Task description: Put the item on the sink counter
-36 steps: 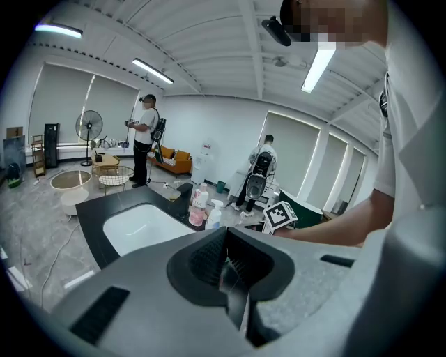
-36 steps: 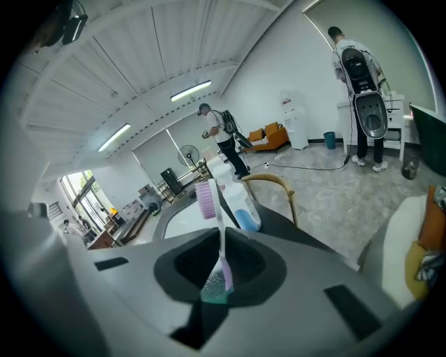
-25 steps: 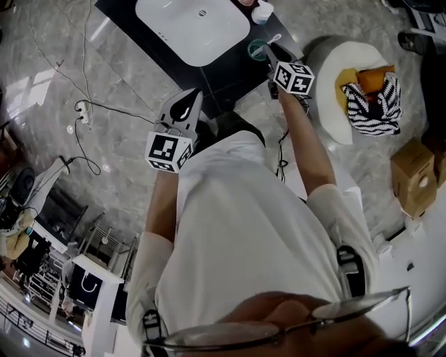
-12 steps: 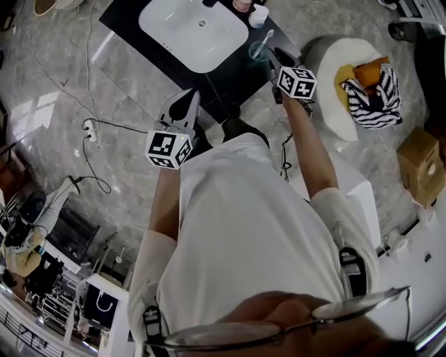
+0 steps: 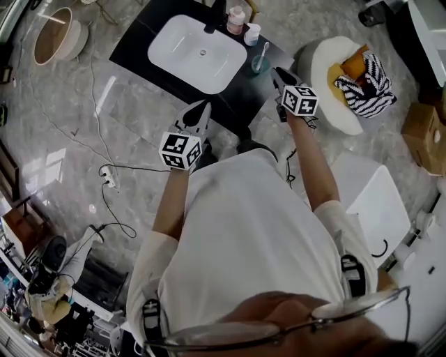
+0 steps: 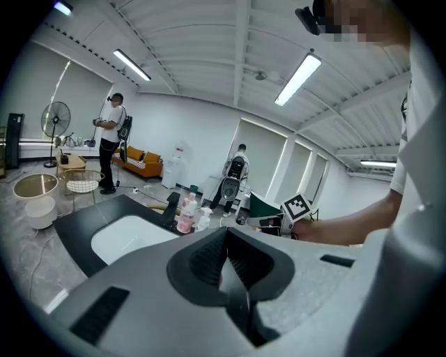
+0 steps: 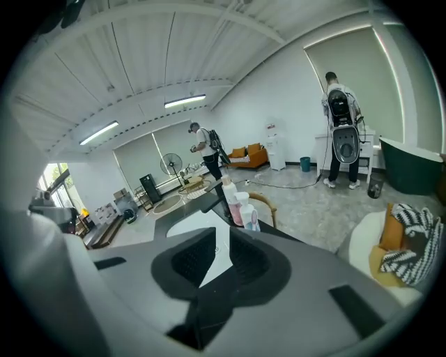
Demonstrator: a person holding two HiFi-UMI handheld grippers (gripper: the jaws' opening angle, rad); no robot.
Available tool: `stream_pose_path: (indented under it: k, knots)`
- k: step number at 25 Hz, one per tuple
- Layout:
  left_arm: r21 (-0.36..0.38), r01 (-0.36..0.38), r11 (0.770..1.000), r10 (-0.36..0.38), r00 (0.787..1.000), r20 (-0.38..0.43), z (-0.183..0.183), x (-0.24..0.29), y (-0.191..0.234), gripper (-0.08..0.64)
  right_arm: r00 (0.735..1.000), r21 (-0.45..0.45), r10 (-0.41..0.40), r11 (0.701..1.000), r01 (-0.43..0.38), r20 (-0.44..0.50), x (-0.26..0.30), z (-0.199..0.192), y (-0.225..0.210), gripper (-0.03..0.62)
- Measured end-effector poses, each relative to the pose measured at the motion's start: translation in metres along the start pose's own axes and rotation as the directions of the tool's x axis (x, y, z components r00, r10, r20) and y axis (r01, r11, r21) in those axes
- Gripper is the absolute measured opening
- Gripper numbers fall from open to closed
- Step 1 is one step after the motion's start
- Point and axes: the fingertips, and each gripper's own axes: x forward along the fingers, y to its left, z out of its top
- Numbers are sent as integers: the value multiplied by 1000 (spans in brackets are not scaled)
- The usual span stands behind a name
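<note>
Black sink counter (image 5: 231, 81) is seen from above, with a white basin (image 5: 198, 52) set into it. A teal cup (image 5: 256, 66) holding a toothbrush (image 5: 263, 50) is found standing on the counter just right of the basin (two bottles (image 5: 238, 17) stand near it). The right gripper (image 5: 277, 74) is held just beside the cup, apart from it; its jaws are closing, a narrow gap showing, nothing between them. The left gripper (image 5: 201, 108) is held at the counter's near edge, jaws pressed together and empty.
</note>
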Motion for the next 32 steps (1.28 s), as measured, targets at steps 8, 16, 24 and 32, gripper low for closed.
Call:
stream_pose_path:
  k: [8,16,24,32]
  knots:
    - [92,128,987,-127,992,-22,2,-28,1,5,994,-11,-71,997,73,87,-60,10,54,47]
    - [130,251,959,-247,968,-46,3,-47,-8,5,979,-21,-159,986,163,129,-122,4,96,20]
    - [185,299,936,-293,954,-59,14,-51,-44,5,972,-66,-151,984,166,182,-183,7,124,6]
    - [170,344,923,-354,935,29,42,-56,-94,5,958,-70,-115,988,138,262,-244,18,130,6]
